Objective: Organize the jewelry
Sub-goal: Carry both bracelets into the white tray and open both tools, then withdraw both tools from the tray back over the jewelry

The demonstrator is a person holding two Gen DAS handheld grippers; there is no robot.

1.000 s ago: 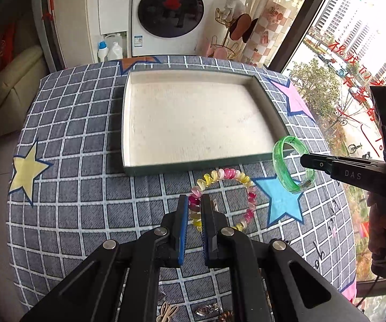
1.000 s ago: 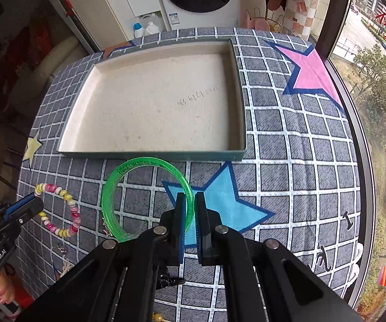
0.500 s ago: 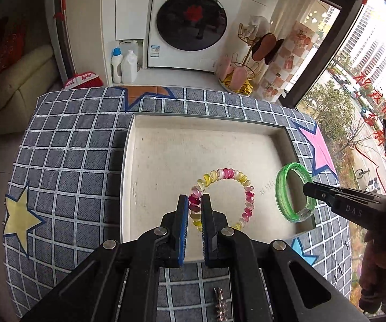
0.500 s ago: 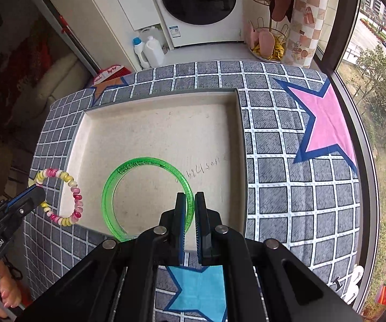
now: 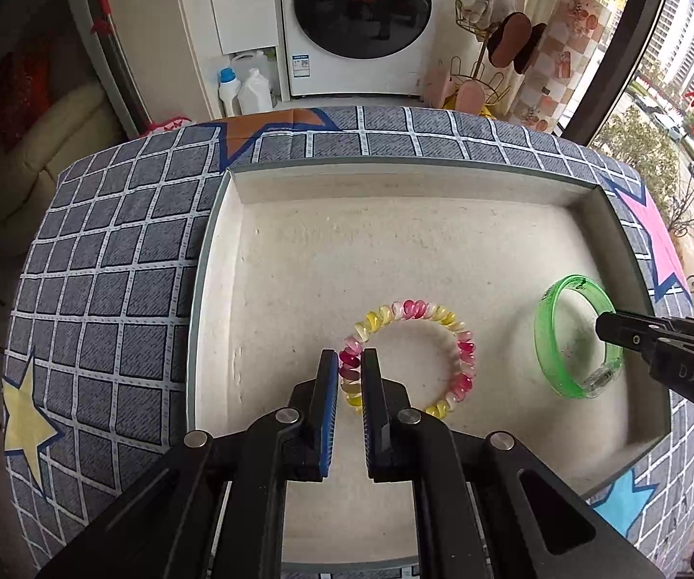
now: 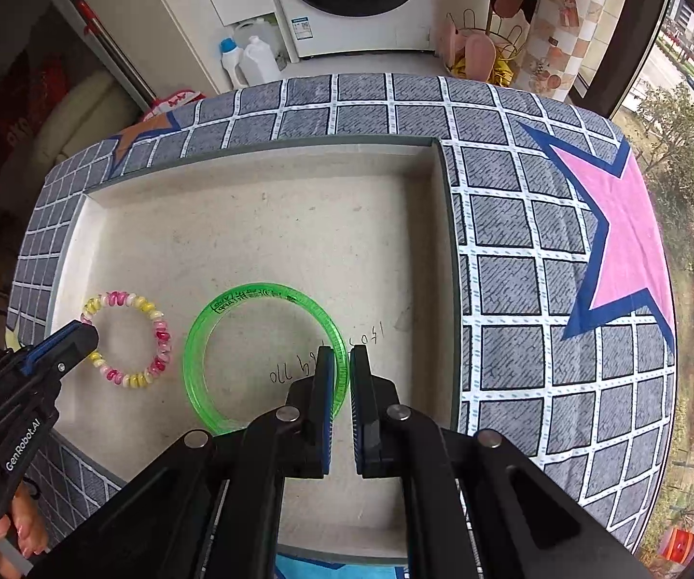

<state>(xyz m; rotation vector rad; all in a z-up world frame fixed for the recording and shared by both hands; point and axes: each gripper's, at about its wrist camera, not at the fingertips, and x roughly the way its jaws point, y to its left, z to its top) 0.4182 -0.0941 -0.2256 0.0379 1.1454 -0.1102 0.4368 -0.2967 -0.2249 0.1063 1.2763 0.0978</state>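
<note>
My left gripper [image 5: 350, 362] is shut on a pink, yellow and white beaded bracelet [image 5: 443, 318], held low over the floor of the shallow cream tray [image 5: 395, 183]. My right gripper [image 6: 342, 362] is shut on a clear green bangle [image 6: 231, 304], also held inside the tray, to the right of the beaded bracelet [image 6: 154, 318]. In the left wrist view the green bangle [image 5: 547, 337] hangs from the right gripper [image 5: 605, 328]. In the right wrist view the left gripper [image 6: 84, 333] comes in from the lower left. I cannot tell whether either piece touches the tray floor.
The tray [image 6: 448, 222] sits on a grey checked cloth with coloured stars [image 6: 622, 236]. Beyond the table's far edge stand a washing machine [image 5: 356, 14], two detergent bottles [image 5: 245, 87] and a shoe rack [image 5: 487, 62]. A window runs along the right.
Both grippers have carried their bracelets forward from above the cloth in front of the tray to over the tray, and lowered toward its floor. Both grips stayed shut.
</note>
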